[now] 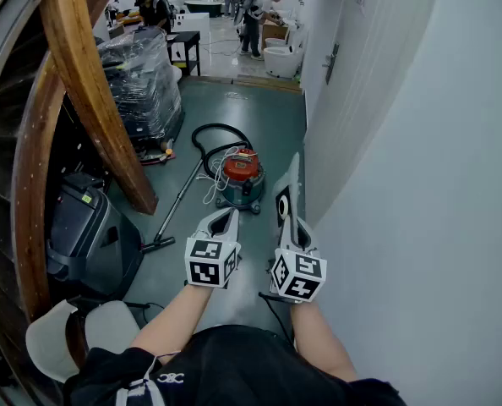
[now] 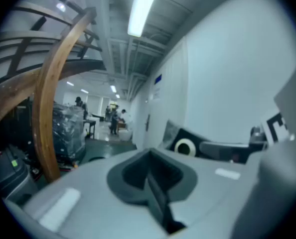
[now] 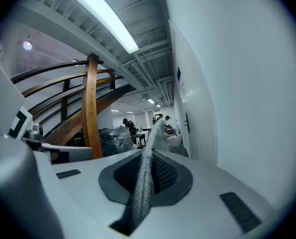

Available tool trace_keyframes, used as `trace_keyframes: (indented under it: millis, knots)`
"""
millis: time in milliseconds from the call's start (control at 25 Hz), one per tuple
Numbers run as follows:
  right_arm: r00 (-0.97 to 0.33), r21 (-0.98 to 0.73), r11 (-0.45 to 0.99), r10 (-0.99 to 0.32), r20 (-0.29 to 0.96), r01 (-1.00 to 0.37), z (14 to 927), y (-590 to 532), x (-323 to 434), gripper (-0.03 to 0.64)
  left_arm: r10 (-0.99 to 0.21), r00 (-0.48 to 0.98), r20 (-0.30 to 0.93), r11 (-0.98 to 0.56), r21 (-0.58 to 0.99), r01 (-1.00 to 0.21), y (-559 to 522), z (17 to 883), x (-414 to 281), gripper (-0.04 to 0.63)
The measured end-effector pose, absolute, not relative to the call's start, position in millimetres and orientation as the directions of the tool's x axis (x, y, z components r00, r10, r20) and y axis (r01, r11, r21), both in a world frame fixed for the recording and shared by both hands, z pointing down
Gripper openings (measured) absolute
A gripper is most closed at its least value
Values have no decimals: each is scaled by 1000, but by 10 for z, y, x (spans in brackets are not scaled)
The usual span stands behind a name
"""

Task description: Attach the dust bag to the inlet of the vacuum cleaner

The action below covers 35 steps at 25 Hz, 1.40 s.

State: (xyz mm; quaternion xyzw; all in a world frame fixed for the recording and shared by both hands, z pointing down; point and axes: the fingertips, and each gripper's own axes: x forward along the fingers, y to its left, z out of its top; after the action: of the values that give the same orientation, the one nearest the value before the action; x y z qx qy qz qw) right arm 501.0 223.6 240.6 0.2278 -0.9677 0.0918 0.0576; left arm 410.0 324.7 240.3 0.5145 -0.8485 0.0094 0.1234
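Note:
The vacuum cleaner point(image 1: 238, 176), a grey drum with a red lid, stands on the floor ahead, its black hose point(image 1: 210, 135) looped behind it. My right gripper point(image 1: 292, 225) is shut on the grey fabric dust bag point(image 1: 291, 186), held upright beside the white wall; the bag's black collar with a white ring point(image 1: 282, 206) faces left. In the right gripper view the fabric of the dust bag point(image 3: 147, 166) is pinched between the jaws. My left gripper point(image 1: 224, 220) hovers level beside it, shut, with nothing between its jaws. The left gripper view shows the collar ring point(image 2: 184, 147) just to the right.
A white wall point(image 1: 403, 159) runs close along the right. A curved wooden stair beam point(image 1: 90, 91), a black machine point(image 1: 86, 235) and a wrapped pallet point(image 1: 141, 79) crowd the left. The vacuum's wand point(image 1: 173, 210) lies on the green floor. People work at the far end.

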Motion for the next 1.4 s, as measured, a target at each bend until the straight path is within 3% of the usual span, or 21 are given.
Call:
trace_keyframes:
  millis: [840, 1400]
  knots:
    - [-910, -208, 890, -374, 177, -406, 2577, 1996, 5019, 14, -862, -449, 235, 484, 114, -868, 2952, 2531, 4230, -3]
    - [-902, -190, 887, -386, 194, -421, 2712, 1714, 4193, 14, -863, -453, 222, 490, 155, -858, 2725, 2706, 3380, -2]
